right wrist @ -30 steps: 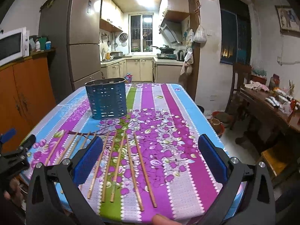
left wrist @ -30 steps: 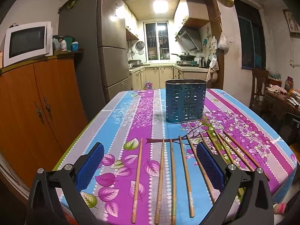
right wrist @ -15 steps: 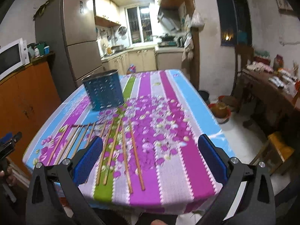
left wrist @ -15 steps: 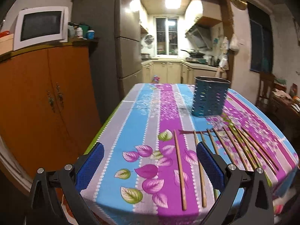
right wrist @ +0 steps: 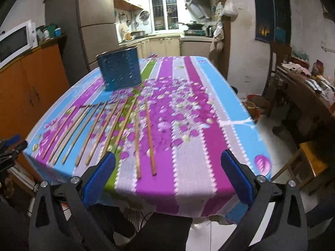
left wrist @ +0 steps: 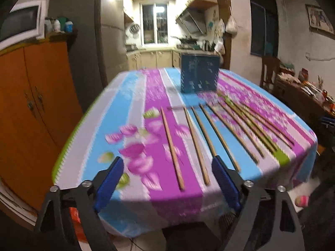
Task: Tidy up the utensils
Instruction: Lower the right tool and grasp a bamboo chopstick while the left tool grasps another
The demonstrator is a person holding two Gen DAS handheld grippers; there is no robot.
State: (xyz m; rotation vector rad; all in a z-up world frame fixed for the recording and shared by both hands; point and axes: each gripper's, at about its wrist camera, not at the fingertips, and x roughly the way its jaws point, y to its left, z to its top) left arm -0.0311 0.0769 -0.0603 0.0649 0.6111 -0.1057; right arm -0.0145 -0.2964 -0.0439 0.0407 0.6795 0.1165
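Observation:
Several wooden chopsticks (left wrist: 222, 129) (right wrist: 108, 127) lie side by side on the flowered tablecloth (left wrist: 134, 96) (right wrist: 209, 104), near the front edge. Behind them stands a blue perforated utensil holder (left wrist: 199, 74) (right wrist: 120, 70). My left gripper (left wrist: 168, 165) hovers off the table's near edge, in line with the two leftmost chopsticks; its jaws are closing with nothing between the blue pads. My right gripper (right wrist: 167, 161) hangs before the front edge, in line with the two rightmost chopsticks; its jaws are closing, nothing held. The left gripper (right wrist: 8, 146) shows at the right wrist view's left edge.
An orange wooden cabinet (left wrist: 31, 104) with a white microwave (right wrist: 14, 41) stands left of the table, a grey fridge (right wrist: 96, 25) behind it. A cluttered wooden side table (right wrist: 309, 96) and a chair (right wrist: 278, 56) stand at the right. The kitchen lies beyond.
Both grippers have drawn back and sunk toward the table's front edge, and their jaws have narrowed a little. The chopsticks and holder lie as before.

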